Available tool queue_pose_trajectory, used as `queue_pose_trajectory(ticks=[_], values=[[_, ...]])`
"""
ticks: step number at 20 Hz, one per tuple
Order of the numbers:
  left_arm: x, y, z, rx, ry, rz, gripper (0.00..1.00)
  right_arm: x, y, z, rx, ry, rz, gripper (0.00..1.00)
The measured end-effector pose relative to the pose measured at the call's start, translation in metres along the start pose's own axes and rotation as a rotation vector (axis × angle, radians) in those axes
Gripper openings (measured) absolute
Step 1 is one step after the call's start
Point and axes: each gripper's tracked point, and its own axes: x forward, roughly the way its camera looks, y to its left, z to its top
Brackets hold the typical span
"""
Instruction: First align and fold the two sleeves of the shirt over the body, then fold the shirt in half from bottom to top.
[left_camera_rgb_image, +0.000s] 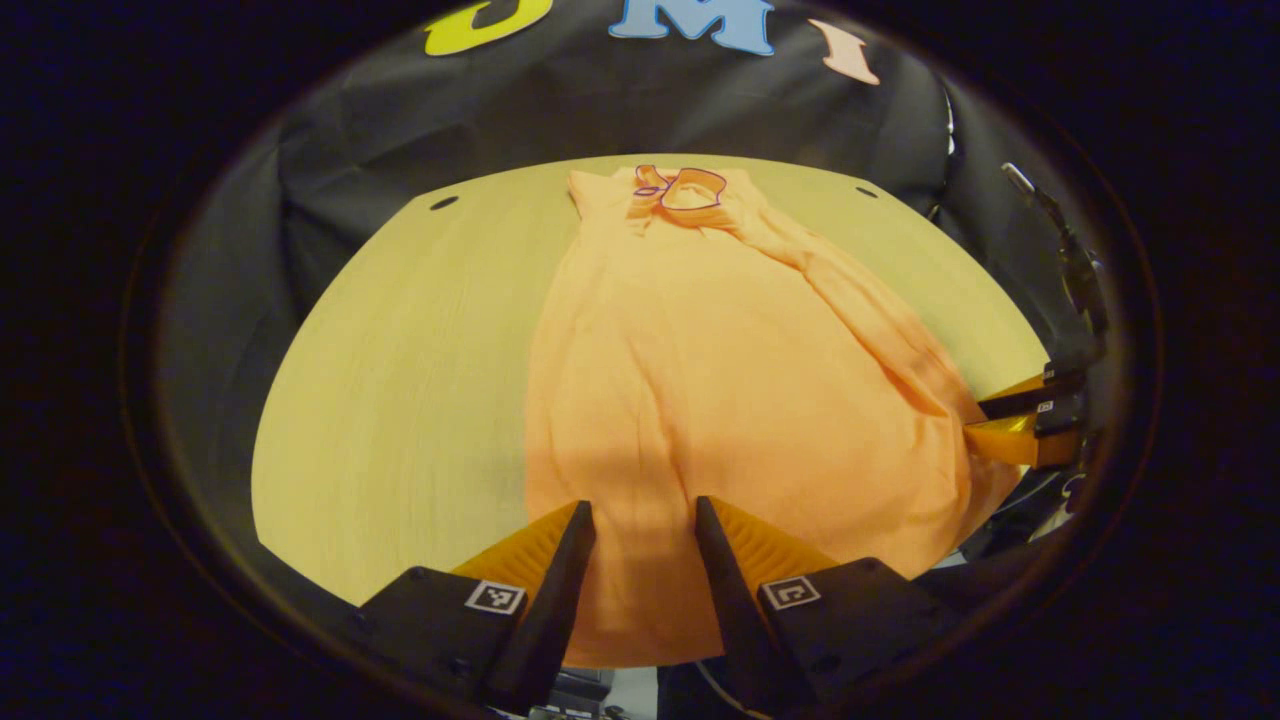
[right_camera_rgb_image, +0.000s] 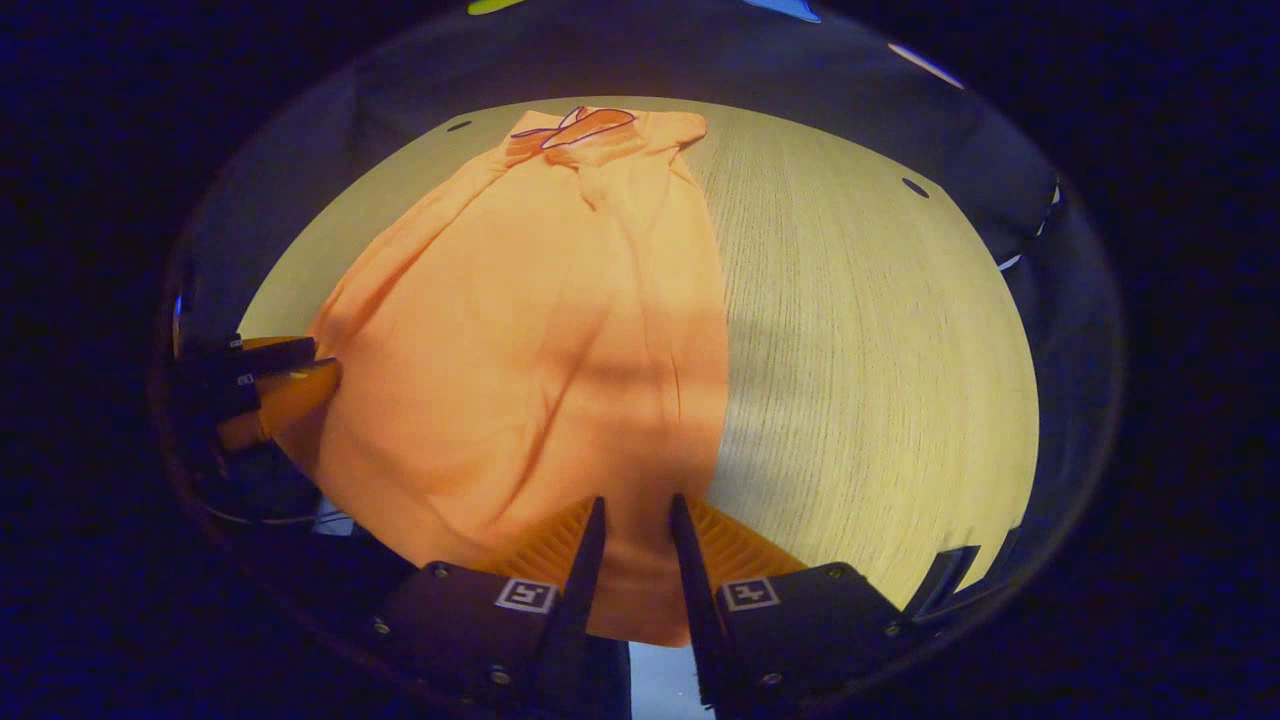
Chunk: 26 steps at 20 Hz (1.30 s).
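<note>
Left gripper view: the orange shirt lies flat down the middle of the frame on the pale wooden table, collar at the top centre, hem at the bottom. The left gripper sits at the bottom centre, fingers parted with hem cloth between them; whether they press on it, I cannot tell. At the right edge, the right gripper sits at the shirt's border. Right gripper view: the shirt fills the left half, one sleeve folded over the body. The right gripper is at the bottom centre, gap narrow, hem cloth between the fingers, grip unclear. The left gripper is at the left edge.
</note>
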Motion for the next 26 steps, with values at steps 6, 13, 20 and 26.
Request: queue_pose_trajectory(ticks=[6, 13, 20, 26], values=[[0.001, 0.003, 0.003, -0.02, 0.001, 0.015, 0.08, -0.001, 0.004, 0.002, -0.026, 0.004, 0.02, 0.05], [0.004, 0.012, 0.021, -0.057, 0.02, 0.039, 0.06, -0.004, 0.003, 0.02, 0.045, -0.018, 0.052, 0.0], [0.021, 0.031, 0.111, -0.061, -0.079, 0.033, 0.08, -0.008, 0.001, 0.103, 0.07, -0.129, 0.072, 0.0], [0.056, 0.05, 0.192, -0.027, -0.145, 0.031, 0.06, 0.0, -0.02, 0.19, 0.075, -0.225, 0.053, 0.0]])
